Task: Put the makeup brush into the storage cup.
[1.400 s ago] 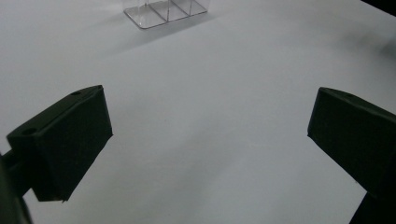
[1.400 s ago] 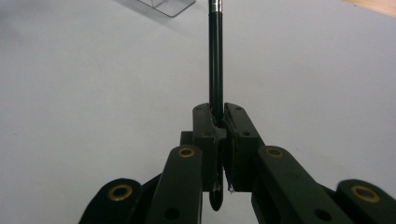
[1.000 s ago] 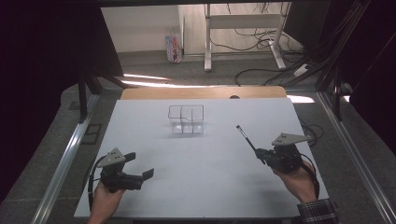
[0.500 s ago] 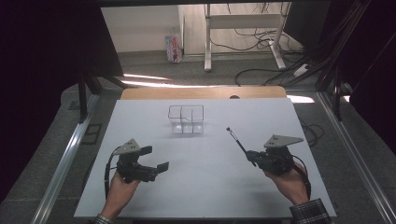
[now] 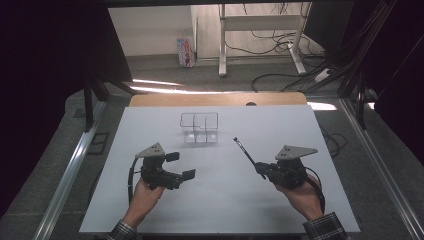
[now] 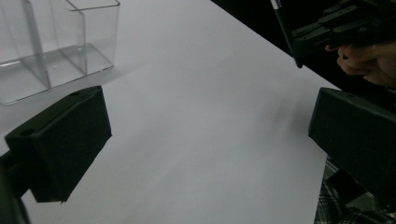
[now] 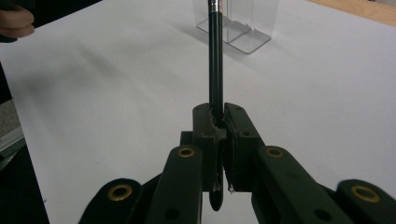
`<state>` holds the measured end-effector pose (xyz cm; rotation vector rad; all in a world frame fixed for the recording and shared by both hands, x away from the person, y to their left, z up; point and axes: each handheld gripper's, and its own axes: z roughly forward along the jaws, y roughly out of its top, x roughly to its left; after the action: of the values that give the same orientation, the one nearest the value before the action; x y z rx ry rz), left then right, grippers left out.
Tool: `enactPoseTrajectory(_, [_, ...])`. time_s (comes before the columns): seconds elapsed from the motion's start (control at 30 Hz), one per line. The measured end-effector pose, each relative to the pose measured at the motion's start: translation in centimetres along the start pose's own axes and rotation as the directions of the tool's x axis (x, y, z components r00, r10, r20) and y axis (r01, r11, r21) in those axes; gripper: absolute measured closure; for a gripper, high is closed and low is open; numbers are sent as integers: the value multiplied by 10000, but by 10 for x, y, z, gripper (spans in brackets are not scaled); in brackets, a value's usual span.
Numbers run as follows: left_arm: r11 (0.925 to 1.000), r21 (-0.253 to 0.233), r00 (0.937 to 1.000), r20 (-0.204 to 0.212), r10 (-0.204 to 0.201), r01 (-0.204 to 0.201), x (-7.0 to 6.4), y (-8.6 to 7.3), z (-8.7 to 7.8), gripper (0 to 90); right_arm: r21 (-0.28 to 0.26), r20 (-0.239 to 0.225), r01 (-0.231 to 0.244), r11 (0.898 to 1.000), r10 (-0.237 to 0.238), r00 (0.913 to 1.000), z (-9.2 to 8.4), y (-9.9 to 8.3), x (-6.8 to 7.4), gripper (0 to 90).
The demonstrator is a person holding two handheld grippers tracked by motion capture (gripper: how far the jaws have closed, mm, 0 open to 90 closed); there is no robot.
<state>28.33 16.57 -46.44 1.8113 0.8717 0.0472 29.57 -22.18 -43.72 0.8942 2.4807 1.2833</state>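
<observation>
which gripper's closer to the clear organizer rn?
Left. Left gripper sits just in front-left of the clear organizer; right gripper, clamping a pen, is farther right.

Clear, glossy plastic organizer (image 5: 199,128), smooth-walled, compartmented. Slim black pen (image 7: 215,56), glossy shaft with a metallic band near the far end. Matt white tabletop (image 5: 220,200), smooth, paper-like. Bare wood edge strip (image 5: 215,99) at the far side. Matt black plastic gripper pads (image 6: 65,140); brass-coloured rivets (image 7: 186,152) on the right gripper (image 7: 218,122).
</observation>
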Motion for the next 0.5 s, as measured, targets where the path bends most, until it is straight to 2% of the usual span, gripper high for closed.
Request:
enactPoseTrajectory(0.23, [10000, -49, 9980, 637, 46, -43, -5, 4, 15, 0, -116, -252, 82, 9999, -85, 9996, 7, 4, 8, 835])
enactPoseTrajectory(0.5, [10000, -58, 9950, 1001, -16, 22, -8, 5, 22, 0, -172, -520, 169, 9997, -178, 9985, 14, 7, 16, 835])
